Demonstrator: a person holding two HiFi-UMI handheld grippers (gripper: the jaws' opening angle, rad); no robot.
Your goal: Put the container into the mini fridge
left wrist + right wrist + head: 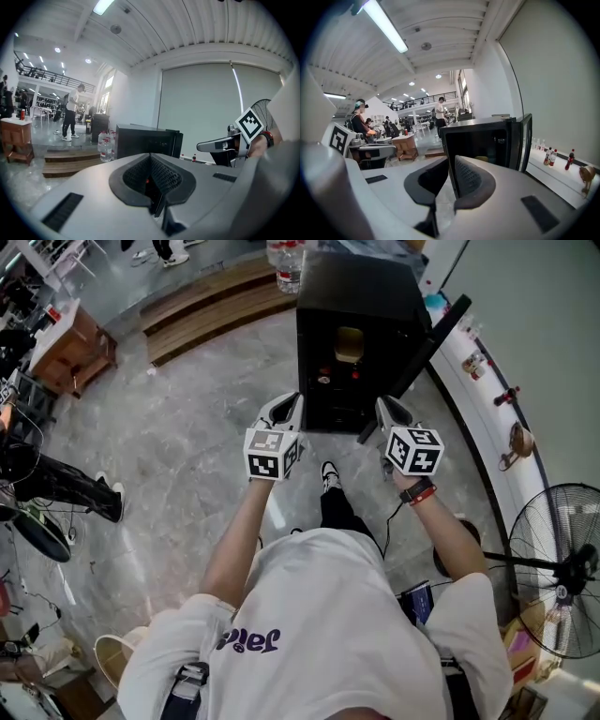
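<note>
Mini fridge [361, 292], boxy glossy-black cabinet

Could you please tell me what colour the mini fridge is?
Black mini fridge, best in head view.

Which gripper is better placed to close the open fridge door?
Right, probably. The right gripper hangs empty next to the open door of the black mini fridge; the left gripper is farther off.
</note>
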